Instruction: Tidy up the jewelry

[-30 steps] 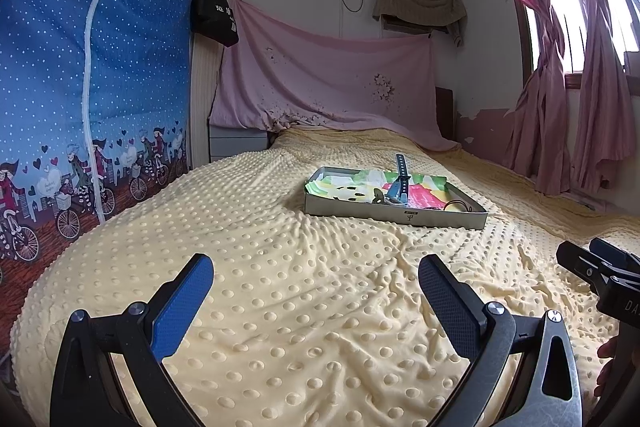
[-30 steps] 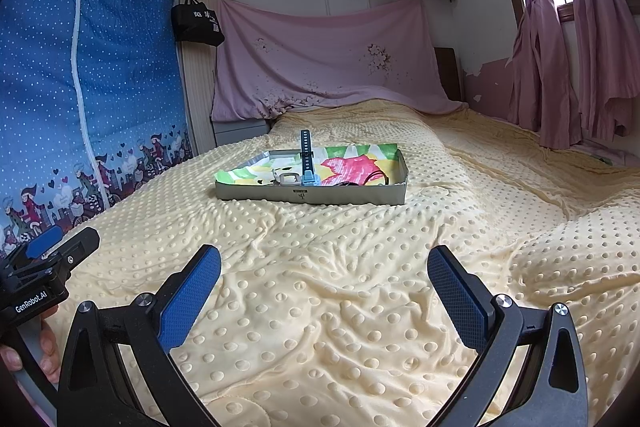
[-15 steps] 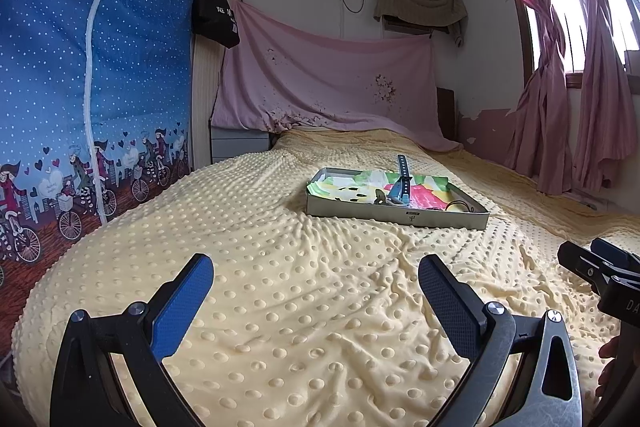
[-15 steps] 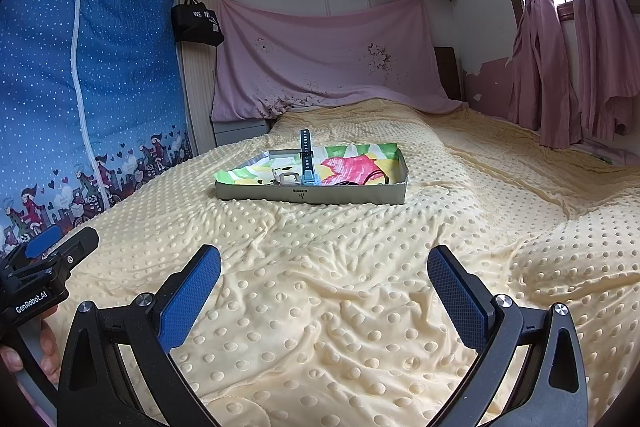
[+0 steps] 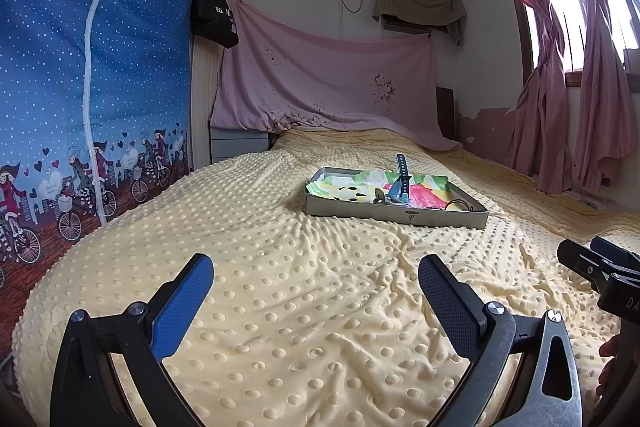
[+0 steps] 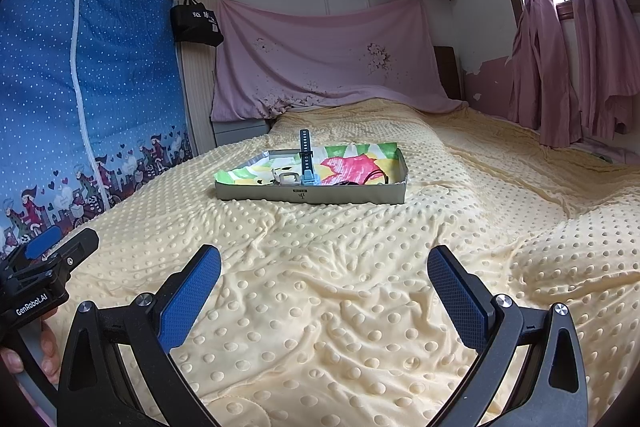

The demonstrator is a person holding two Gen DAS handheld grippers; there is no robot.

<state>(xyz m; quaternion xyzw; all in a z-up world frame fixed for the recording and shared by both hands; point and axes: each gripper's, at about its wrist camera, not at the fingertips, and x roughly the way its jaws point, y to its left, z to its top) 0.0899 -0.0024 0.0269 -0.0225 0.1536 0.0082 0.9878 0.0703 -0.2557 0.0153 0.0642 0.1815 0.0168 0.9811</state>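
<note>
A shallow grey box (image 5: 394,217) (image 6: 312,195) lined with colourful paper rests on the bed, well ahead of both grippers. A blue watch (image 5: 401,181) (image 6: 306,157) stands in it with its strap sticking up, beside small metal pieces and a dark loop (image 5: 458,205) at the right end. My left gripper (image 5: 316,285) is open over the blanket, nothing between its fingers. My right gripper (image 6: 324,277) is likewise open and empty. Each gripper shows at the edge of the other's view, held by a hand.
The yellow dotted blanket (image 5: 300,267) covers the whole bed. A blue fabric wardrobe (image 5: 80,87) stands along the left side. A pink sheet (image 5: 328,83) hangs at the headboard, and pink curtains (image 5: 568,99) hang at the right by the window.
Both views have barely shifted; the box sits slightly lower in the left wrist view. Both grippers stay open and empty.
</note>
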